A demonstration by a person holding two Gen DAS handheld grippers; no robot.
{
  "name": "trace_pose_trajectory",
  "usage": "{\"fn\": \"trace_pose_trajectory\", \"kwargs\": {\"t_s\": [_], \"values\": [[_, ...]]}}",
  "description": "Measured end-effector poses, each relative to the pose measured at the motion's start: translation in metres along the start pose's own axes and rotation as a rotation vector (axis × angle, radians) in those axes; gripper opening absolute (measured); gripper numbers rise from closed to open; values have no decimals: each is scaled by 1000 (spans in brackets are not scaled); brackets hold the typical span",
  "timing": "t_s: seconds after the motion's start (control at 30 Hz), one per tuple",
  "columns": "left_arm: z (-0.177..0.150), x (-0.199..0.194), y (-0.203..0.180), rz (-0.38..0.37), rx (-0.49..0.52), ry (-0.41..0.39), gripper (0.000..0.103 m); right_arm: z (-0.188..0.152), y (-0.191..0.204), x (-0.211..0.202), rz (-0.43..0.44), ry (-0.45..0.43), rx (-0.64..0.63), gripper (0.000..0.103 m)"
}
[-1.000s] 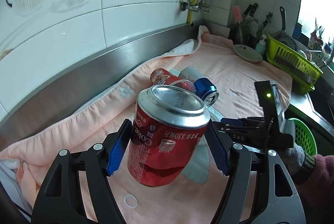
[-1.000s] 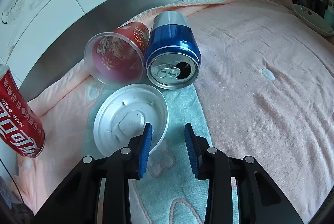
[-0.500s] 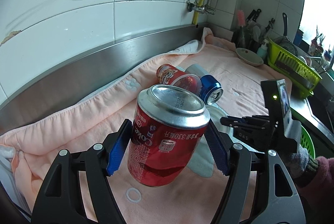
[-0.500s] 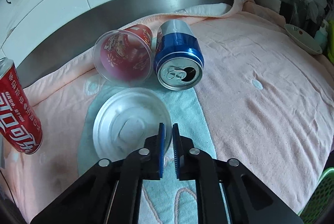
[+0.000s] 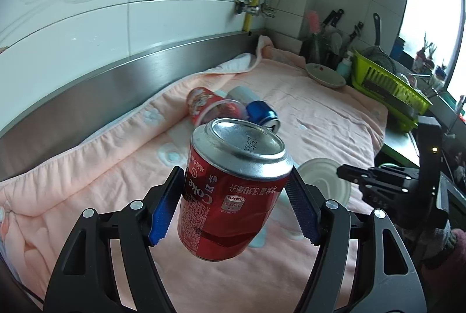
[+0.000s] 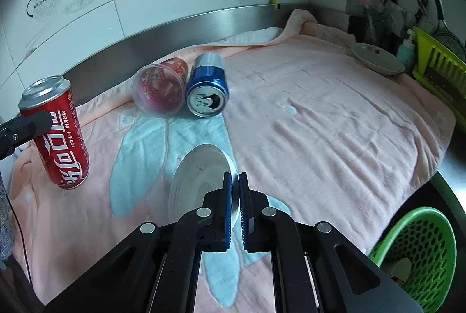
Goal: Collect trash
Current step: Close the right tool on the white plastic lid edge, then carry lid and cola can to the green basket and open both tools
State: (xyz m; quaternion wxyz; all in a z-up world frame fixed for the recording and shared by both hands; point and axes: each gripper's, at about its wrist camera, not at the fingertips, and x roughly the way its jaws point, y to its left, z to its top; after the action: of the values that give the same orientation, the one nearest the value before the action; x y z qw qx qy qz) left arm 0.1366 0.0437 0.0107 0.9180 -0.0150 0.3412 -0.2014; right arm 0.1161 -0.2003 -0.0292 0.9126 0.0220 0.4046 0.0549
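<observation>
In the left wrist view, the left gripper (image 5: 233, 208) is closed on the red Coke can (image 5: 233, 187) at the centre of the frame, its blue pads pressed to either side of the can's body, which hangs tilted and clear of the pink towel (image 5: 110, 167) that covers the bench. Behind it, in the middle of the frame, lie the red plastic cup (image 5: 209, 106) and the blue can (image 5: 262, 113), touching each other. In the right wrist view, the right gripper (image 6: 235, 211) at lower centre has its jaws nearly together, pinching the rim of the white lid (image 6: 201, 182), which stands tilted off the towel. The green basket (image 6: 419, 251) sits at the lower right of that frame, below the bench edge, and is probably where the trash belongs. The grip on the lid is thin and at its edge, so it should be carried slowly to the basket and let go only once it is over the opening; the can's tilt calls for a steady squeeze.
</observation>
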Motion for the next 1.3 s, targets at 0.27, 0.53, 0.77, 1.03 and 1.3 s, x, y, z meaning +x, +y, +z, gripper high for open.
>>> {"fn": "trace_pose_trajectory", "kwargs": {"t_s": [0.27, 0.53, 0.77, 1.03, 1.3], "values": [[3, 5, -50, -68, 63, 4, 69, -40, -67, -55, -109, -45, 82, 6], [3, 17, -119, -143, 136, 29, 69, -93, -141, -87, -216, -31, 183, 6], [-3, 36, -187, -209, 210, 71, 69, -132, -197, -111, -279, -25, 268, 6], [-14, 57, -252, -280, 279, 125, 69, -161, -236, -123, -331, -7, 318, 6], [-26, 81, -300, -346, 316, 188, 69, -179, -265, -125, -332, 21, 370, 6]]}}
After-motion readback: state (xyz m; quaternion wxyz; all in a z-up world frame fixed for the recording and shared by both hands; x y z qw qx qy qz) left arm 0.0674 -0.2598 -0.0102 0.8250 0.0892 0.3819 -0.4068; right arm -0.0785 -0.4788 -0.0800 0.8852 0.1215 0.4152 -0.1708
